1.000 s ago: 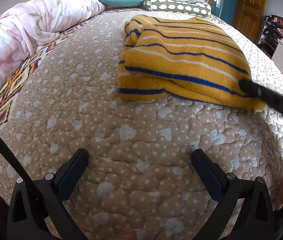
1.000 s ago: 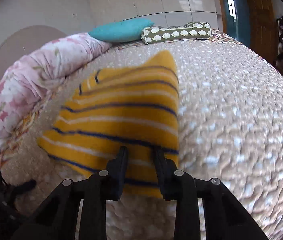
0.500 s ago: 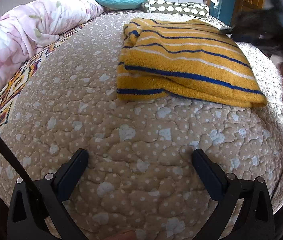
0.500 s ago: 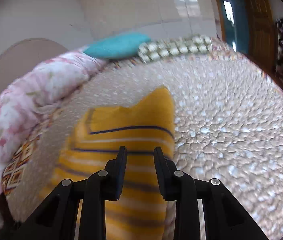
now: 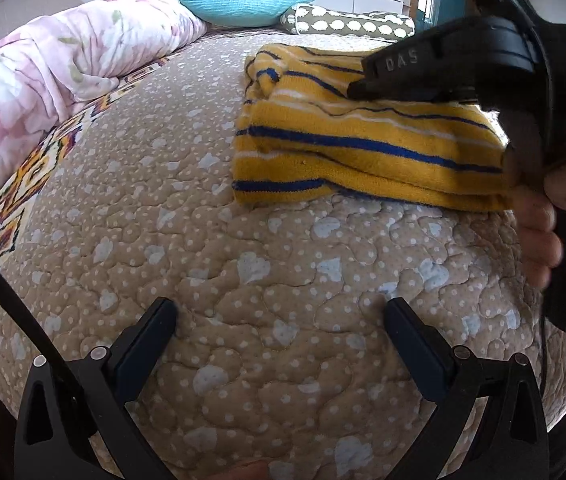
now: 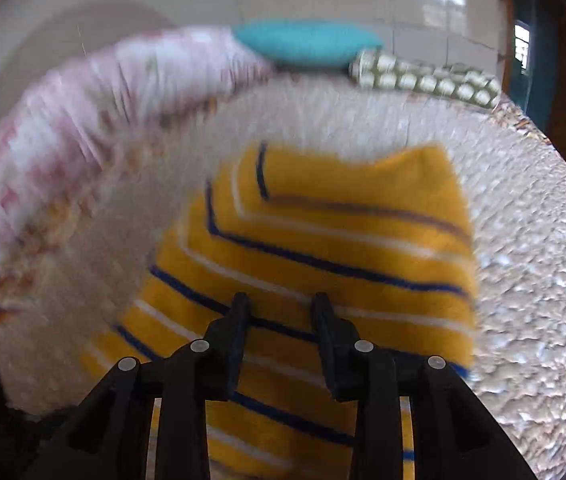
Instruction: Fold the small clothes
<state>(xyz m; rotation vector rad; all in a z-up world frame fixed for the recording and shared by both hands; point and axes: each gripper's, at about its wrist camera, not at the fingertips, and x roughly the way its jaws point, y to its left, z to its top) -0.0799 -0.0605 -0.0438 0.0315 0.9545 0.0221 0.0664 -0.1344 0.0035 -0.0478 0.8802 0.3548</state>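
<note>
Currently the yellow striped garment (image 5: 363, 148) lies folded in layers on the quilted bedspread (image 5: 211, 264), towards its far right part, well short of the pillows. I note the main change: a second ago my right gripper (image 6: 281, 308) sat at the garment's near right corner, then swung up and away; now it hovers over the cloth's middle, seen from the left wrist as a black body above the stripes. Its jaws stand a little apart and hold nothing, though blur in the right wrist view leaves contact with the cloth uncertain. My left gripper (image 5: 281, 314) has not moved; it rests low over bare bedspread, jaws wide apart, empty. I judge the last fold laid and released; pressing flat or a further fold likely follows.
</note>
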